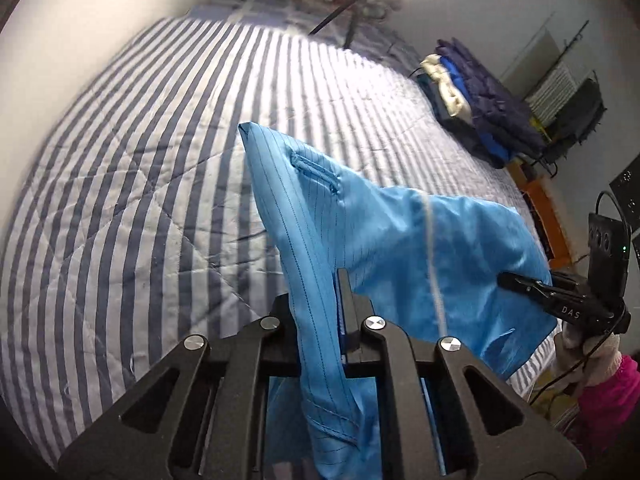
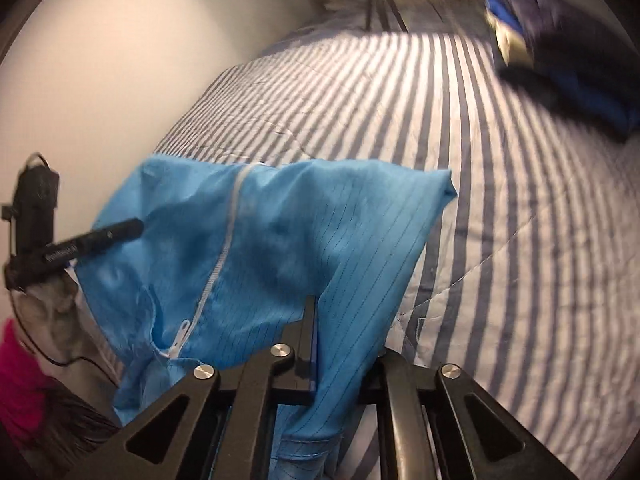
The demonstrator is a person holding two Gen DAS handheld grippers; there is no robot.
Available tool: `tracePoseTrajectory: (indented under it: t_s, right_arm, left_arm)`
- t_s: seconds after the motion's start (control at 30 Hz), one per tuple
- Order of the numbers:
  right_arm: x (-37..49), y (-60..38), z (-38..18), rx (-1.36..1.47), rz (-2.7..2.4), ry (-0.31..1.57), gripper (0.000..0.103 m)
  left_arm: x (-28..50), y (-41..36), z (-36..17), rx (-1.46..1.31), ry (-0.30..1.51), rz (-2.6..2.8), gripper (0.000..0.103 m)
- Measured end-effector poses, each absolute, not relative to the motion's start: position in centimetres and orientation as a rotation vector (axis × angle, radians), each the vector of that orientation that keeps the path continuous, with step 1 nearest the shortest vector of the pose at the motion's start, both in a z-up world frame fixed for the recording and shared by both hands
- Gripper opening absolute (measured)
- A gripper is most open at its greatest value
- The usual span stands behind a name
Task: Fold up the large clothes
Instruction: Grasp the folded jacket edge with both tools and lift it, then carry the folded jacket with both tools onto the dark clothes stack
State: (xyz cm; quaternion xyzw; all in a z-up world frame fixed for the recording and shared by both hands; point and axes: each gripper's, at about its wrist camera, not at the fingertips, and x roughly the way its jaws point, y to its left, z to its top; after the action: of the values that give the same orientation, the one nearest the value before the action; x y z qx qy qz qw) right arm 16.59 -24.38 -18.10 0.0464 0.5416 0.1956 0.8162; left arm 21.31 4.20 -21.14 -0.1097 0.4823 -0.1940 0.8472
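Blue garment (image 1: 400,240) hangs lifted over the striped bed (image 1: 140,160), pinched at one edge in my left gripper (image 1: 320,304) and another in my right gripper (image 2: 316,320). No fold looks made yet; laying it flat and folding remain.

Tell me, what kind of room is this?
Most likely a bedroom. A big bed with a striped quilt fills the view, a pile of folded clothes sits on its far side, and bedding is bunched at its head. A blue garment is being held up over it.
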Motion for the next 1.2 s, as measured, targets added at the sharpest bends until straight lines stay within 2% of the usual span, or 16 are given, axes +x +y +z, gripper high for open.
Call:
tracePoseTrajectory:
  t_s: [0.23, 0.57, 0.9, 1.2]
  right_arm:
    - [12.6, -21.9, -12.9, -0.13, 0.362, 1.046, 0.004]
    - [10.1, -26.3, -7.8, -0.127, 0.284, 0.978, 0.003]
    - [13.1, -32.5, -2.7, -0.202, 0.15, 0.883, 0.003]
    - [20.5, -39.3, 0.2, -0.263, 0.014, 0.818, 0.003]
  left_arm:
    - [17.4, 2.1, -18.2, -0.217, 0.941, -0.449, 0.005]
    - [17.7, -2.3, -14.6, -0.275, 0.911, -0.556, 0.005]
    - [23.5, -11.3, -8.7, -0.22, 0.81, -0.655, 0.004]
    - [31.6, -21.4, -4.9, -0.152, 0.717, -0.731, 0.004]
